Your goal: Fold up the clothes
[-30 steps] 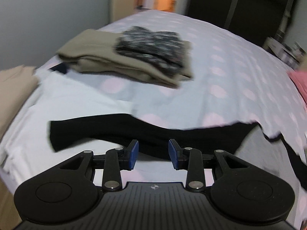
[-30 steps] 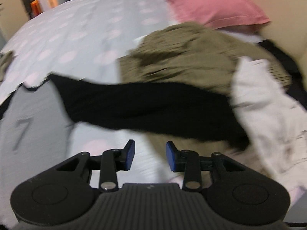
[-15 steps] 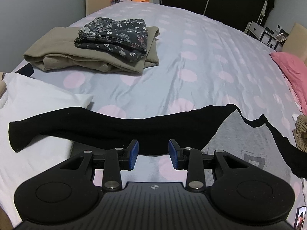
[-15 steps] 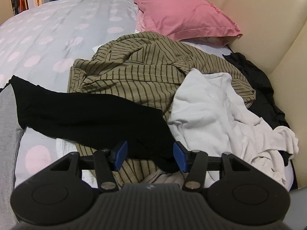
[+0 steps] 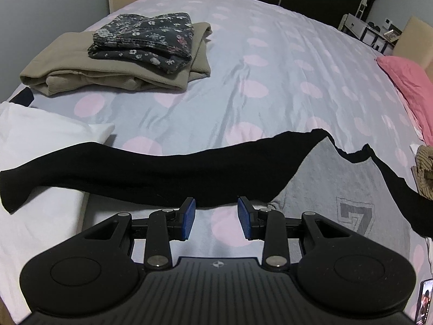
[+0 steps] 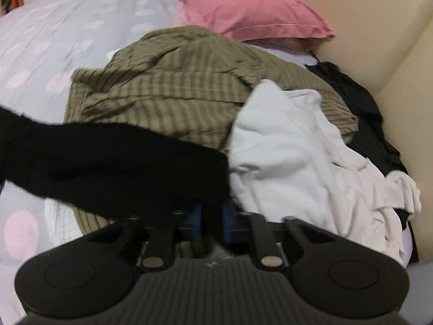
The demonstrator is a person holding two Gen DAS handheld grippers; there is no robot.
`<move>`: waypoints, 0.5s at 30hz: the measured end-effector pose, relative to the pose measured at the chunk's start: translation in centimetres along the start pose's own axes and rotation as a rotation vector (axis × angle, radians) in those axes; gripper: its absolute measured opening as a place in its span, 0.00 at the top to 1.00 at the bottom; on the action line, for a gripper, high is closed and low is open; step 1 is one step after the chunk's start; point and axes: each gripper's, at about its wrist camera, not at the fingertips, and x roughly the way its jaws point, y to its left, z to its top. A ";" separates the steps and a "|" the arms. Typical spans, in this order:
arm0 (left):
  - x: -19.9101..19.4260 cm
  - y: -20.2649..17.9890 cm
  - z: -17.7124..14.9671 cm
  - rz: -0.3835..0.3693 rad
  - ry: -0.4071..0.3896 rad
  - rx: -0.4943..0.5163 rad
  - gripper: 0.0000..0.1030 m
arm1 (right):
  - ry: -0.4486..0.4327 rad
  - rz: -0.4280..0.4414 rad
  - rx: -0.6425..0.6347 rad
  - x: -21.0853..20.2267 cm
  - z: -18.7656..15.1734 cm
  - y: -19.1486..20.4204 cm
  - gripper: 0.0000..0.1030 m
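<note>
Two garments lie folded [image 5: 130, 62]; the right gripper's [image 6: 212, 223] jaws are closing on the grey raglan shirt's black sleeve [image 6: 121, 162], the left gripper's [image 5: 215, 218] gape empty; a crumpled heap [image 6: 189, 86] waits.

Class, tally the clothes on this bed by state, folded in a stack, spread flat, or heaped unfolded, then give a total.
Folded, stacked: 2, floral garment, beige garment
Spread flat: 1, grey shirt with black sleeves
Heaped unfolded: 3, striped olive shirt, white garment, black garment
Total: 6
</note>
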 end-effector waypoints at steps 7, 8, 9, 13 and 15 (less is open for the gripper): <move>0.1 -1.8 -0.2 -0.020 0.007 0.056 0.69 | -0.088 0.086 0.064 -4.5 1.1 -0.6 0.94; 0.1 -2.1 -0.2 -0.023 0.007 0.064 0.69 | -0.104 0.103 0.053 -5.5 1.5 -0.1 0.94; 0.0 -2.3 -0.2 -0.027 0.007 0.072 0.69 | -0.122 0.119 0.037 -6.5 1.8 0.4 0.94; -0.3 -3.1 -0.3 -0.049 0.001 0.095 0.69 | -0.170 0.198 0.004 -10.6 3.3 2.6 0.94; -0.6 -3.3 -0.4 -0.062 -0.003 0.102 0.69 | -0.188 0.252 0.006 -12.3 3.9 3.6 0.94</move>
